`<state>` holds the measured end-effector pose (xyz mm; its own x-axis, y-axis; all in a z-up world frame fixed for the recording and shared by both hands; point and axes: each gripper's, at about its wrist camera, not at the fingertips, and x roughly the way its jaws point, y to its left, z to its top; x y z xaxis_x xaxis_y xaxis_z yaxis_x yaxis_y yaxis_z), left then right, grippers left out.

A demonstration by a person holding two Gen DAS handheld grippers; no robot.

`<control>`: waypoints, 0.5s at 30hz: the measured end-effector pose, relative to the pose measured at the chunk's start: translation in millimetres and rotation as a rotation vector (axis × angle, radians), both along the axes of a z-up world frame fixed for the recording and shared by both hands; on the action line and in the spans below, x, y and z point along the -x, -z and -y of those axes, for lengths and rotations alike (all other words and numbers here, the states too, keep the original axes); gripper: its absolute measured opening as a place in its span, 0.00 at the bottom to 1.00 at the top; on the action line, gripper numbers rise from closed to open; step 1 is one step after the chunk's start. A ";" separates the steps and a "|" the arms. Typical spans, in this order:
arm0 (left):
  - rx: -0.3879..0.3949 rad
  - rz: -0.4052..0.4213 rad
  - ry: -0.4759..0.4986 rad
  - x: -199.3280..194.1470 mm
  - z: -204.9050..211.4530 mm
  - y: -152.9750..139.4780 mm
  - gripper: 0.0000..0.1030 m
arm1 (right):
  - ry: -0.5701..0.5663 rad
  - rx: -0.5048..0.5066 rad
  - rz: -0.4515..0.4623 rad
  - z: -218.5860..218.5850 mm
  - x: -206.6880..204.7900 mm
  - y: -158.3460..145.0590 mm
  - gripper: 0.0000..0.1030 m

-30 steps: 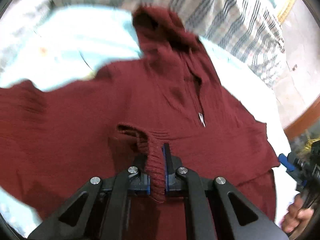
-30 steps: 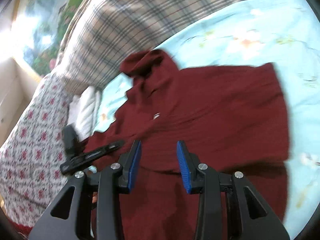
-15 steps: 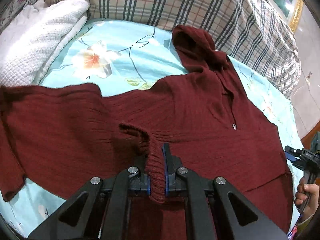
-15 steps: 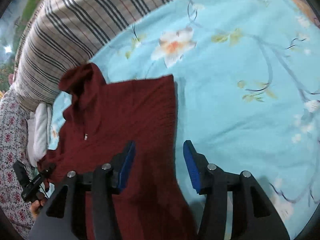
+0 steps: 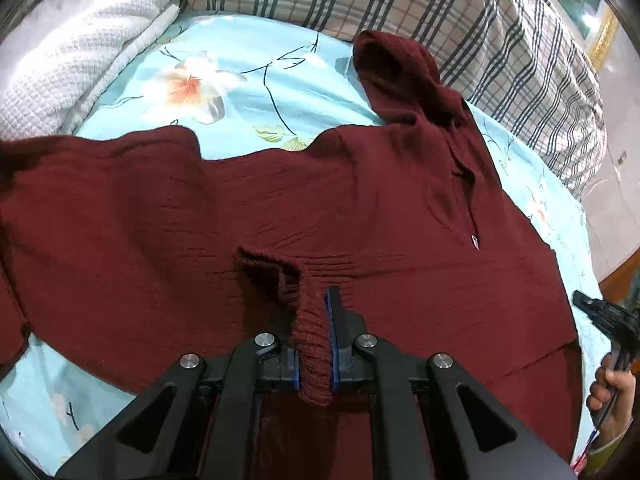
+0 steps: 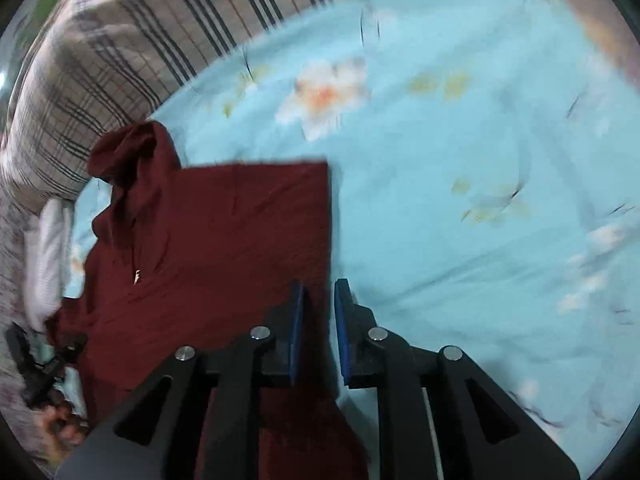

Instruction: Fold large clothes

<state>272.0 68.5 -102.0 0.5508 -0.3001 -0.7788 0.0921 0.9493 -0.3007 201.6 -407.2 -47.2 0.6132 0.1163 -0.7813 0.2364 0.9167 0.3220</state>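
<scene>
A dark red knitted hoodie (image 5: 360,208) lies spread on the light blue flowered bedsheet (image 5: 240,60), hood toward the plaid pillow. My left gripper (image 5: 316,312) is shut on the ribbed cuff of its sleeve (image 5: 312,332), folded over the body. In the right wrist view the hoodie (image 6: 224,240) lies to the left. My right gripper (image 6: 318,300) is over the hoodie's right edge; its jaws stand narrowly apart with the edge between them, and I cannot tell if they grip it.
A plaid pillow (image 5: 480,20) lies along the bed's far side. A white knitted blanket (image 5: 72,48) is at the upper left. The right gripper and hand (image 5: 608,344) show at the right edge. The sheet (image 6: 480,200) stretches to the right.
The right gripper swung right from over the hoodie's body to its right edge and its jaws narrowed. The left gripper kept hold of the cuff as its view settled.
</scene>
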 end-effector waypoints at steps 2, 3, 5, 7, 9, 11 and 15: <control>-0.001 -0.007 -0.005 0.4 -0.1 1.9 0.12 | -0.070 0.003 0.057 -21.1 8.7 -13.8 0.16; 0.001 -0.009 -0.009 0.8 -0.5 2.1 0.14 | -0.129 -0.006 0.058 -34.7 9.2 -14.2 0.18; 0.007 -0.011 -0.023 4.5 -4.2 0.0 0.18 | -0.223 -0.048 0.018 -56.6 5.4 -1.4 0.22; 0.001 0.000 -0.055 13.7 -15.7 -6.8 0.21 | -0.233 -0.049 -0.080 -65.1 -1.4 23.9 0.26; -0.012 0.015 -0.091 24.9 -34.3 -16.0 0.24 | -0.204 -0.075 -0.072 -60.4 0.1 31.3 0.26; -0.047 0.046 -0.158 40.7 -63.1 -28.4 0.37 | -0.183 -0.095 -0.063 -57.7 4.8 22.4 0.26; -0.129 0.081 -0.302 62.5 -119.2 -43.6 0.61 | -0.236 -0.111 -0.005 -70.8 22.3 2.2 0.30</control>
